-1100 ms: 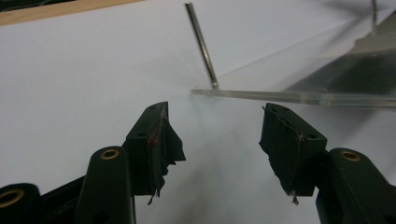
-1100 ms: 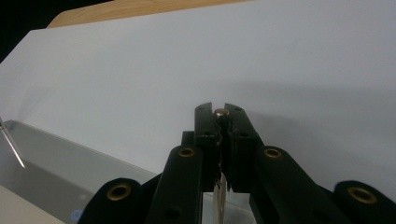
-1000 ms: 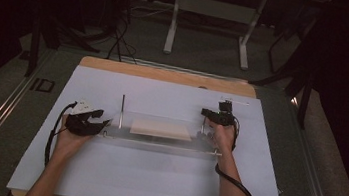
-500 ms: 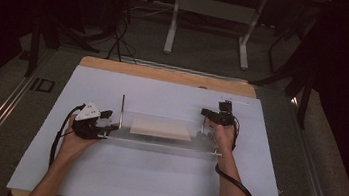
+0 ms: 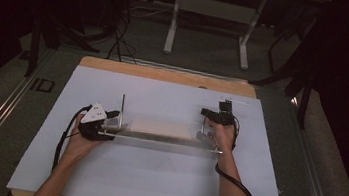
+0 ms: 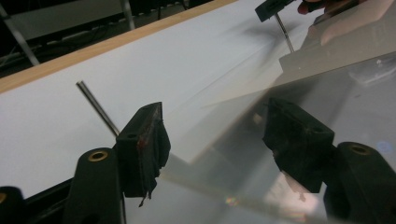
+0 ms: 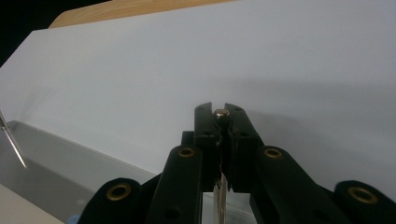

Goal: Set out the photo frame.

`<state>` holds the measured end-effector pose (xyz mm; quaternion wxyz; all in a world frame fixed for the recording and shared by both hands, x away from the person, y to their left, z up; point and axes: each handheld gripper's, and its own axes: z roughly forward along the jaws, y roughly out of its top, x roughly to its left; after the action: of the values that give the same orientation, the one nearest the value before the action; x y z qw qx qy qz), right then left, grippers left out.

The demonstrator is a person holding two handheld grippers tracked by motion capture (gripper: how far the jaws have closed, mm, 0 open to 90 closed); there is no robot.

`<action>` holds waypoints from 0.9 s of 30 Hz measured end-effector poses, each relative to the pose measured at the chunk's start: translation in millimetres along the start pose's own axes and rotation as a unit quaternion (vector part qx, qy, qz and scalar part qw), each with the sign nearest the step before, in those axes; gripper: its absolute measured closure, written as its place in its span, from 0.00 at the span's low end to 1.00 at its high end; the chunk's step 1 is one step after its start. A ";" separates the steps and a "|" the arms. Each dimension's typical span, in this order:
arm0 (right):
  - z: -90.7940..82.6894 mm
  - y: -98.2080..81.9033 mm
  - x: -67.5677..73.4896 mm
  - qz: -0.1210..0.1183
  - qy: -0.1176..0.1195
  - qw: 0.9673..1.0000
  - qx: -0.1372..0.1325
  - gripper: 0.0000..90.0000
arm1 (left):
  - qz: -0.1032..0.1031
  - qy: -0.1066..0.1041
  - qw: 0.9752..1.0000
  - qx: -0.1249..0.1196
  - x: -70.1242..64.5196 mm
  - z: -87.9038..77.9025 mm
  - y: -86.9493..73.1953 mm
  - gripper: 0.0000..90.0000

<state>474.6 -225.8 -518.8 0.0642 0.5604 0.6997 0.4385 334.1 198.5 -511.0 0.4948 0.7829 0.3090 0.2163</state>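
Clear acrylic plate (image 5: 157, 138) with upright metal rods at its corners lies flat on the white surface (image 5: 151, 186), long axis running across from one gripper to the other. A pale flat board (image 5: 161, 126) sits on or under the plate near its middle; which of the two cannot be told. Right gripper (image 7: 219, 114) is clenched on the right-end metal rod (image 7: 220, 112): in the right gripper view the rod's round tip shows just between the jaw tips, which are pressed together around it. In the high view the right gripper (image 5: 218, 118) stands at the plate's right end. Left gripper (image 5: 109, 120) is released: its jaws have just been opening and now stand wide, with the plate's left edge running between them and no pad pressing on it. In the left gripper view the left gripper (image 6: 215, 140) straddles the clear plate, one pad over bare surface, the other seen through the acrylic. Left rod (image 6: 98, 107) rises just beyond the nearer jaw, slightly to its outer side, not between the jaws. Key relation: the left rod lies just ahead of and beside the open left gripper, so the left hand is the nearer one for it, while the right hand holds the far end steady. Likely next need is a small sideways shift to bring the rod between the jaws.
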 end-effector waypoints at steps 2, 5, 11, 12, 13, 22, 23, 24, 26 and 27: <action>0.5 0.1 -0.9 0.001 0.002 1.000 0.000 0.94 | -0.003 0.000 1.000 -0.003 -0.4 1.3 0.9 0.42; 0.9 0.3 -1.5 0.002 0.002 1.000 0.000 0.94 | -0.005 -0.001 1.000 -0.004 0.4 1.3 1.3 0.42; 0.1 1.8 -2.0 0.000 0.006 1.000 0.008 0.92 | -0.007 -0.005 1.000 -0.003 1.2 1.4 0.9 0.42; -0.1 1.9 -1.9 -0.004 0.003 1.000 0.008 0.89 | -0.007 -0.006 1.000 -0.003 1.3 1.5 0.7 0.42; -0.4 2.1 -1.9 -0.007 -0.002 1.000 0.010 0.86 | -0.007 -0.007 1.000 -0.001 1.3 1.5 0.5 0.42; -8.8 -2.5 -7.5 -0.038 -0.013 0.999 0.014 0.66 | -0.006 -0.007 1.000 0.004 2.2 2.1 0.2 0.42; -10.7 -3.5 -8.1 -0.039 -0.012 0.999 0.012 0.65 | -0.007 -0.007 1.000 0.003 2.3 2.2 0.3 0.42; -13.0 -4.5 -9.1 -0.043 -0.007 0.999 0.008 0.63 | -0.007 -0.008 1.000 0.004 2.4 2.3 0.5 0.42; -19.2 -6.2 -9.6 -0.052 -0.003 0.999 0.000 0.61 | -0.007 -0.008 1.000 0.003 2.6 2.3 0.7 0.42; -22.6 -7.0 -9.7 -0.060 -0.002 0.998 -0.002 0.61 | -0.007 -0.008 1.000 0.003 2.8 2.3 0.8 0.42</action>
<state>459.9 -246.1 -513.8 0.0930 0.5185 0.7309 0.4340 337.8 198.8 -511.1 0.4961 0.7840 0.3115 0.2055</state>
